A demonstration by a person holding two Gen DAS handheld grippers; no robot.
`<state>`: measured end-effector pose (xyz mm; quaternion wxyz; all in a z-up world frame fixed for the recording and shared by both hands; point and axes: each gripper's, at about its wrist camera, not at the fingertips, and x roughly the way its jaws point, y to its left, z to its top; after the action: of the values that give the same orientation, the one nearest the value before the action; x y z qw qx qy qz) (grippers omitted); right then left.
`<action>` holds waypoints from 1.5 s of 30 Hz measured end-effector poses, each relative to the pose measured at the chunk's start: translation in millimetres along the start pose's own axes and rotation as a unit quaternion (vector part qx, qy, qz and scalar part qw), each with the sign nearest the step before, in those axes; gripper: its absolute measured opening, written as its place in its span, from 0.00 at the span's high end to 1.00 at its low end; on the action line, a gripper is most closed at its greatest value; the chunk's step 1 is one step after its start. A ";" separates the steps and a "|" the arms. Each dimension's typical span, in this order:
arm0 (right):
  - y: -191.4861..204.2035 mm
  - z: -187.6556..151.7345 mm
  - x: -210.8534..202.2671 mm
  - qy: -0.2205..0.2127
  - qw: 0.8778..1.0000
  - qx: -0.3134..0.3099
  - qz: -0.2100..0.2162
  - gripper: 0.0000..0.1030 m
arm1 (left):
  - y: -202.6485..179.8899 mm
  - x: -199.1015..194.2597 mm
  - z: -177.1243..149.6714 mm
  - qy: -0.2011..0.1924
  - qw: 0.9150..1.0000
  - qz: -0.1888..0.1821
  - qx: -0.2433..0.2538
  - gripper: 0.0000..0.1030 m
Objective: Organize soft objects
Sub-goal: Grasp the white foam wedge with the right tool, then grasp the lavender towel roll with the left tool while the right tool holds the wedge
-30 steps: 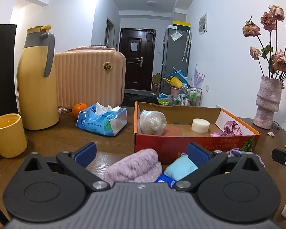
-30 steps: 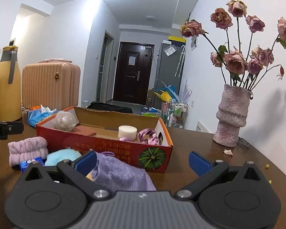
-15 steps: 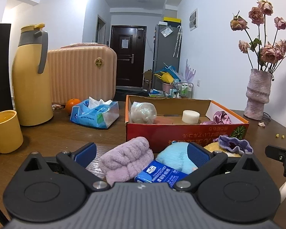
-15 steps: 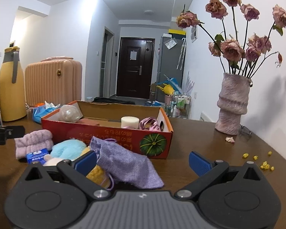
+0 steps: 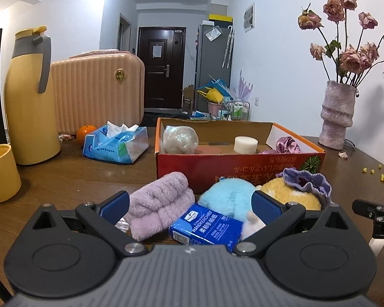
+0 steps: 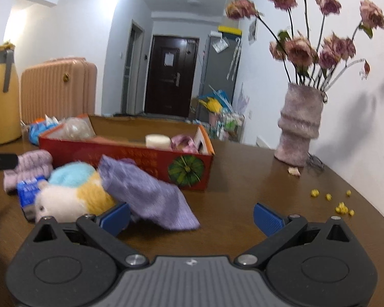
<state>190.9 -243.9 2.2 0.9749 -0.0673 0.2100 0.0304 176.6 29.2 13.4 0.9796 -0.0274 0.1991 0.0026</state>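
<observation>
Both grippers have drawn back from the box over the last second, so the whole pile of soft things in front of it now shows.

Left wrist view: the left gripper (image 5: 189, 202) has its jaws spread wide and holds nothing. Between its blue fingers (image 5: 114, 204) lie a rolled lilac towel (image 5: 161, 204) and a blue tissue pack (image 5: 207, 226), the pack touching the towel's right side. Behind the pack sits a plush toy (image 5: 233, 195), blue at the left and yellow at the right, with a purple sock (image 5: 307, 181) draped on its yellow end. All rest on the table (image 5: 64, 176), just in front of the red box (image 5: 217, 163). Inside the box are a wrapped ball (image 5: 180, 139), a white puck (image 5: 245, 144) and a pink scrunchie (image 5: 288, 145). To the left stand a yellow mug (image 5: 1, 174), a flask (image 5: 29, 97), a case (image 5: 97, 92), an orange (image 5: 85, 131) and a tissue bag (image 5: 115, 144). A vase (image 5: 336, 115) stands far right. The tip of the other gripper shows at the right edge.

Right wrist view, slightly blurred: the right gripper (image 6: 192, 216) is also spread wide and empty. The sock (image 6: 148, 194) lies just ahead of its left finger, leaning on the toy (image 6: 74, 192). The towel (image 6: 28, 168) and pack (image 6: 29, 195) are further left, the box (image 6: 130, 158) behind, and the vase (image 6: 299, 128) to the right with yellow crumbs (image 6: 341, 206) scattered near it.
</observation>
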 end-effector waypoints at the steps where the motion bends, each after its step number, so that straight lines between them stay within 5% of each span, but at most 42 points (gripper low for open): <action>1: -2.9 -1.8 2.2 0.008 1.000 0.002 -0.001 0.00 | 0.2 0.8 -0.2 0.002 1.000 0.000 -0.001 0.00; 16: -22.2 -31.2 -1.1 0.088 0.995 0.027 0.041 0.01 | 1.1 12.7 -4.0 0.034 0.999 0.005 0.000 0.00; 22: -21.0 -33.1 -0.9 0.100 0.993 0.023 0.056 0.20 | 0.9 14.4 -4.7 0.039 0.999 0.004 0.000 0.00; 28: -16.8 -37.0 -2.5 0.114 0.991 0.020 0.068 0.66 | 2.0 16.0 -5.1 0.045 0.999 0.002 -0.003 0.00; 45: -35.5 -27.1 3.1 0.068 0.994 0.071 0.055 0.73 | 17.0 24.4 -2.5 0.053 0.998 0.016 -0.009 0.00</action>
<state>185.9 -282.8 -19.4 0.9577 0.0117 0.2803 0.0643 197.8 45.9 0.6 0.9673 -0.0328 0.2507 0.0187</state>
